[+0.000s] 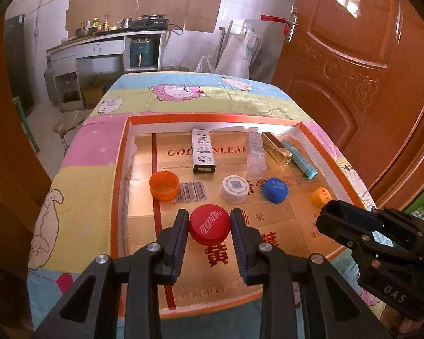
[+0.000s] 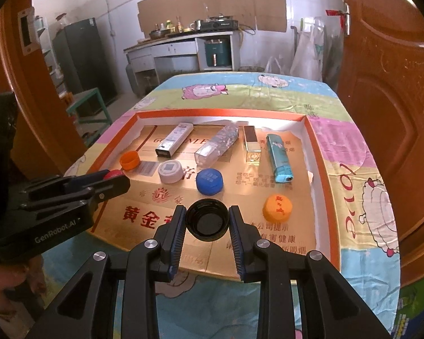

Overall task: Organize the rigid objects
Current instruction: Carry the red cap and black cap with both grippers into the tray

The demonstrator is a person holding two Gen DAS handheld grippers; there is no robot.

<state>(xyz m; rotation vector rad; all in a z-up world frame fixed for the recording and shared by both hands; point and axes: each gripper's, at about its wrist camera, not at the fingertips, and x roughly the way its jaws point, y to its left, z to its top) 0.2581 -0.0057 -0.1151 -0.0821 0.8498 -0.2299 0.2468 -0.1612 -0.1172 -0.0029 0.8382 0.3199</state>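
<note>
My left gripper (image 1: pixel 209 216) is shut on a red bottle cap (image 1: pixel 209 228) just above the tray floor. My right gripper (image 2: pixel 207 212) is shut on a black cap (image 2: pixel 207 223), open side facing the camera. Both hover over the near part of an orange-rimmed cardboard tray (image 1: pixel 212 119). In a row lie an orange cap (image 1: pixel 164 185), a white cap (image 1: pixel 234 189), a blue cap (image 1: pixel 275 190) and a yellow-orange cap (image 2: pixel 277 208). Behind them lie a white lighter (image 1: pixel 203 150), a clear lighter (image 2: pixel 217 145), a gold lighter (image 2: pixel 251 144) and a teal lighter (image 2: pixel 279 157).
The tray sits on a table under a cartoon sheep cloth (image 1: pixel 183 93). A brown door (image 1: pixel 361 65) stands close on the right. A kitchen counter (image 1: pixel 104 42) and a green stool (image 2: pixel 90 104) are beyond the table.
</note>
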